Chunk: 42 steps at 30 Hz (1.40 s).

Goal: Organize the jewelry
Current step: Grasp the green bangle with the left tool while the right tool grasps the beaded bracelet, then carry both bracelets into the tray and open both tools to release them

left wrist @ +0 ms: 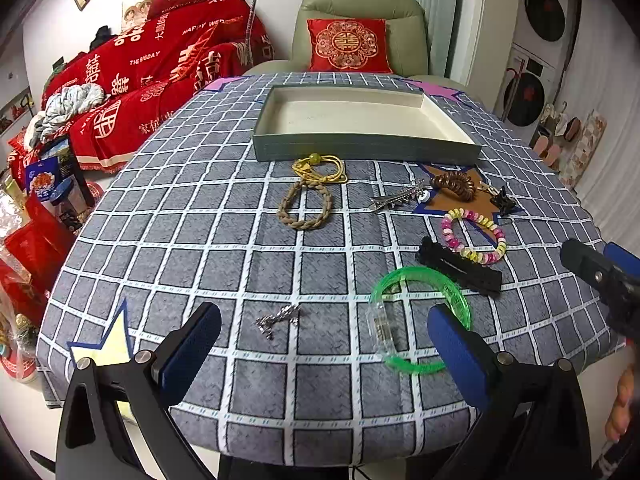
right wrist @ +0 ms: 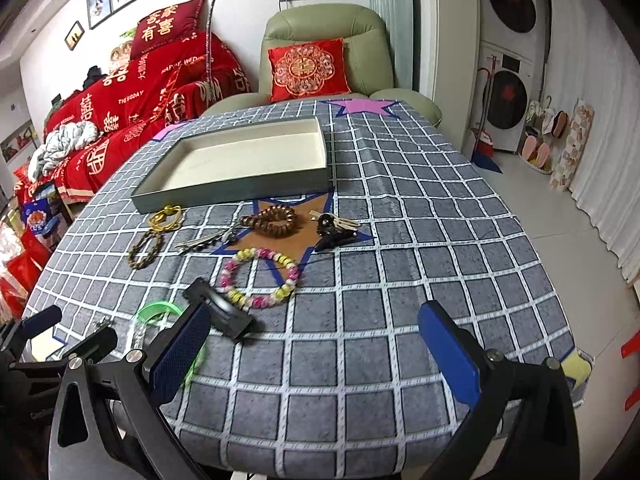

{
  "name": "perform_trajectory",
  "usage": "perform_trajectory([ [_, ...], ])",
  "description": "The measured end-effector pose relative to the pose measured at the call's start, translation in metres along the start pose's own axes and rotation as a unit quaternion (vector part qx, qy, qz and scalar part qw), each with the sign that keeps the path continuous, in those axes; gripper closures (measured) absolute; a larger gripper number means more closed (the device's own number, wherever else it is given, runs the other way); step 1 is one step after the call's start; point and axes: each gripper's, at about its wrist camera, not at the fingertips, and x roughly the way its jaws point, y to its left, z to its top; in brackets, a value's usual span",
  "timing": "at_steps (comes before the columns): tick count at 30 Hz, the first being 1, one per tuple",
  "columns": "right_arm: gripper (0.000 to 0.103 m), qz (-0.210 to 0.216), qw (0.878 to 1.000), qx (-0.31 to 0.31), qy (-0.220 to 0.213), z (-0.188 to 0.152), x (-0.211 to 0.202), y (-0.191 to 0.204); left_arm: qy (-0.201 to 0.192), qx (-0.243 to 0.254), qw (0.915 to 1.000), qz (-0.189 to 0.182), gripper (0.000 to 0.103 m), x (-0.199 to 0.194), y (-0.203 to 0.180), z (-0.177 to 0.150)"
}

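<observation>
A shallow grey box with a cream inside [left wrist: 280,148] [right wrist: 240,196] lies empty at the table's far side. Jewelry lies loose in front of it: yellow cord [left wrist: 320,169], braided tan bracelet [left wrist: 306,208], silver clip [left wrist: 394,198], brown coil tie [left wrist: 452,184] [right wrist: 274,220], small black claw clip [left wrist: 502,200] [right wrist: 334,236], pink-yellow bead bracelet [left wrist: 474,236] [right wrist: 260,276], long black clip [left wrist: 460,266] [right wrist: 220,310], green bangle [left wrist: 420,320], small silver piece [left wrist: 280,318]. My left gripper [left wrist: 324,344] is open above the near edge, the silver piece between its fingers. My right gripper [right wrist: 316,344] is open and empty.
The table wears a grey checked cloth [left wrist: 200,240] with coloured star patches. A green armchair with a red cushion [left wrist: 348,44] stands behind it, a red-covered sofa [left wrist: 140,80] to the left, stacked washing machines [right wrist: 508,60] to the right. The right gripper shows at the left view's right edge [left wrist: 600,276].
</observation>
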Motion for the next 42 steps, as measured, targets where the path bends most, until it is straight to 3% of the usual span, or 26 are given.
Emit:
perform_trajectory([
  [7,0.0,0.013,0.999,-0.009,0.049,0.018,0.038,0.002,0.026,0.021,0.9992,-0.023,0.0,0.017,-0.015,0.006],
  [11,0.002,0.016,0.997,-0.023,0.079,0.024,0.063,0.006,0.044,0.048,0.9978,-0.016,0.002,0.027,-0.025,0.008],
  [14,0.013,0.018,0.993,-0.035,0.107,0.026,0.083,0.012,0.059,0.055,0.9966,-0.019,0.015,0.036,-0.028,0.009],
  [16,0.031,0.015,0.991,-0.045,0.121,0.026,0.092,0.016,0.068,0.056,0.9958,-0.022,0.017,0.042,-0.03,0.008],
  [17,0.034,0.014,0.99,-0.05,0.132,0.025,0.097,0.017,0.072,0.059,0.9954,-0.022,0.024,0.044,-0.031,0.008],
  [22,0.038,0.009,0.988,-0.074,0.139,0.024,0.103,0.026,0.072,0.075,0.9943,-0.025,0.032,0.045,-0.037,0.006],
  [24,0.049,0.015,0.987,-0.077,0.141,0.025,0.103,0.027,0.069,0.082,0.9937,-0.031,0.054,0.044,-0.039,0.006],
  [27,0.082,0.017,0.987,-0.078,0.142,0.027,0.101,0.028,0.069,0.09,0.9929,-0.037,0.083,0.042,-0.042,0.008],
  [29,0.092,0.022,0.986,-0.075,0.146,0.029,0.103,0.026,0.07,0.086,0.9928,-0.045,0.083,0.042,-0.039,0.009],
  [34,0.093,0.033,0.988,-0.055,0.142,0.028,0.097,0.017,0.063,0.052,0.9938,-0.075,0.083,0.036,-0.026,0.012],
  [42,0.093,0.057,0.992,-0.042,0.108,0.046,0.072,0.007,0.025,0.034,0.9951,-0.09,0.083,0.013,-0.012,0.042],
])
